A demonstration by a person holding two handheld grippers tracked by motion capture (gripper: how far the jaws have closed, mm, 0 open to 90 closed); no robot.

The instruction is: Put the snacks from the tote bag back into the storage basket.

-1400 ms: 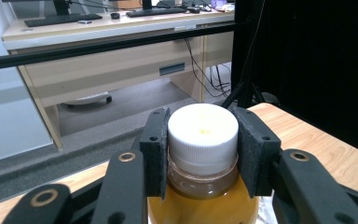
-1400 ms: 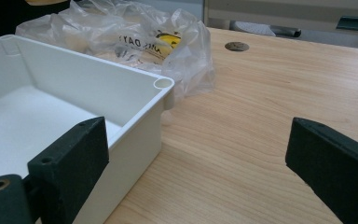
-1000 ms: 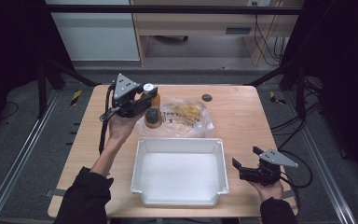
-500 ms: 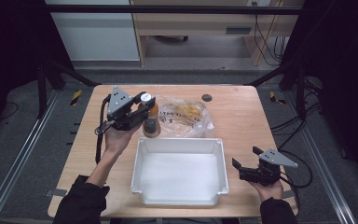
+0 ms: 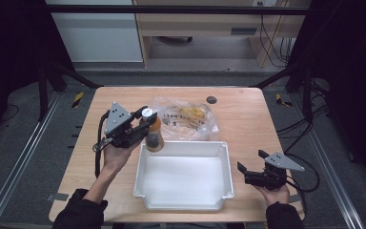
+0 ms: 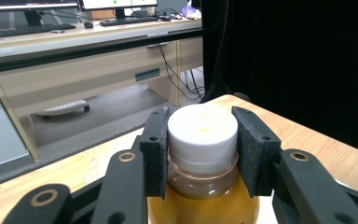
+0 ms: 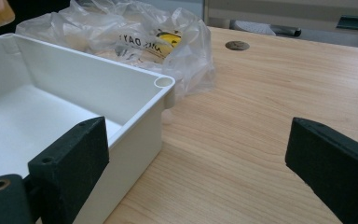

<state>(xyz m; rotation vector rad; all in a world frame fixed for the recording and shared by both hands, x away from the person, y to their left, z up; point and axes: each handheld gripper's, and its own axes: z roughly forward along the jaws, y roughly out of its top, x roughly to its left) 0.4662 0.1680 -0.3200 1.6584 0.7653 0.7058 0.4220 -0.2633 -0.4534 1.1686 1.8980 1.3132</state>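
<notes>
A small bottle (image 5: 153, 133) of amber liquid with a white cap (image 6: 202, 132) hangs over the far left corner of the white bin (image 5: 221, 145). My left gripper (image 5: 144, 125) is shut on the bottle's neck and cap, both pads pressed against it in the left gripper view. My right gripper (image 5: 251, 163) rests on the table to the right of the bin, open, with nothing between its jaws. In the right gripper view the bin's corner (image 7: 164, 83) lies between the wide-apart pads (image 7: 72, 149).
A crumpled clear plastic bag (image 5: 186, 117) with yellow contents lies on the wooden table (image 5: 248, 119) just behind the bin. A small dark round disc (image 5: 211, 99) sits near the far edge. Dark floor and metal rails surround the table.
My left gripper has carried the bottle toward me and down, from beside the bag to the bin's far left corner. The right gripper has stayed put.
</notes>
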